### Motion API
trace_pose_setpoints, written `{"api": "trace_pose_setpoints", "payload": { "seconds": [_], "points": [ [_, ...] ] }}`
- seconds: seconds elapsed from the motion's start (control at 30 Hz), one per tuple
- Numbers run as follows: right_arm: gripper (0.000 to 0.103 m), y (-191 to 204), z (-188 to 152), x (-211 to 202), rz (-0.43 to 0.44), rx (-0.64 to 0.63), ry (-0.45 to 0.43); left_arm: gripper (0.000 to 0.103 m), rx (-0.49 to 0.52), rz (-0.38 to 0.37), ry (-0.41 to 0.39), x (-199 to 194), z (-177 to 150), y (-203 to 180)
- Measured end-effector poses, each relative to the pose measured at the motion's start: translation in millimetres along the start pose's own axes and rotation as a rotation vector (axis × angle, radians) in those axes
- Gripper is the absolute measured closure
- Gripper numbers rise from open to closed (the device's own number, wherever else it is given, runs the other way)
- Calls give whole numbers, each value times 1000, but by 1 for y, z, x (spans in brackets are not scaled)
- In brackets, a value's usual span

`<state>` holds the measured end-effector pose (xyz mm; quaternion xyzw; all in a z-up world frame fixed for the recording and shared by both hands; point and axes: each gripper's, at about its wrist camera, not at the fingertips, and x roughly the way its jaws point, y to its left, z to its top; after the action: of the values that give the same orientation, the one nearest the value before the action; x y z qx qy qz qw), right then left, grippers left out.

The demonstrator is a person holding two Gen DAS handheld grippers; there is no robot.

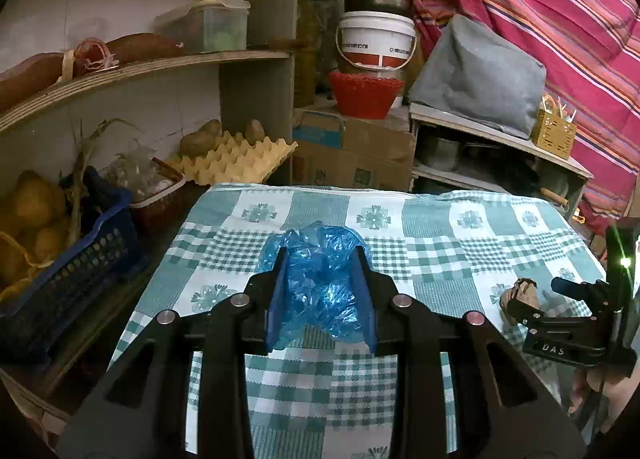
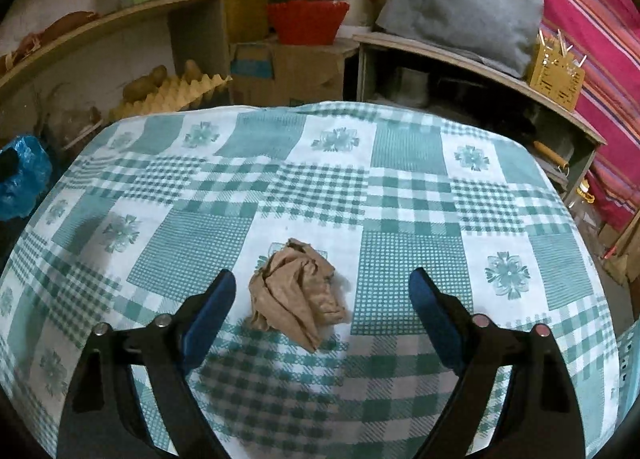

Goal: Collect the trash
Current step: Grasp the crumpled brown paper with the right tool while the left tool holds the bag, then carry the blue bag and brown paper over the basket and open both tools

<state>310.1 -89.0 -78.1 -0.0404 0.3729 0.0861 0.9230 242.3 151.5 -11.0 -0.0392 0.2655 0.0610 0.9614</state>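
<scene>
Teal-and-white check cloth, blue bag, tan paper, pink stripes behind

The tablecloth is a patchwork print of teal and white: gingham squares in coarse and fine checks, plain teal blocks, and white squares each with a teal flower. The bag is translucent bright blue, matching the blue pads on the black fingers. The paper wad is plain tan brown. Behind, the curtain is deep pink with thin orange, blue and white stripes. The bucket is white with a red band, the basket under it red, the egg tray pale yellow, the crate dark blue, the cushion grey.
</scene>
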Motion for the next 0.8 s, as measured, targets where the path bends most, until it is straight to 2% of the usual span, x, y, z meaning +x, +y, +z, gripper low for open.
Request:
{"api": "trace_pose_setpoints", "payload": {
  "seconds": [0.1, 0.2, 0.47, 0.8],
  "points": [
    [49, 2, 0, 3, 32, -15, 22, 73, 12, 4, -3, 2, 0, -3],
    [60, 5, -1, 6, 71, -14, 36, 73, 10, 4, -1, 2, -1, -5],
    [60, -7, 2, -18, 60, 9, -55, 73, 17, -1, -21, -3, 4, -16],
    [60, -73, -5, -96, 28, 118, -225, 73, 49, -56, -85, -33, 13, -62]
  ]
}}
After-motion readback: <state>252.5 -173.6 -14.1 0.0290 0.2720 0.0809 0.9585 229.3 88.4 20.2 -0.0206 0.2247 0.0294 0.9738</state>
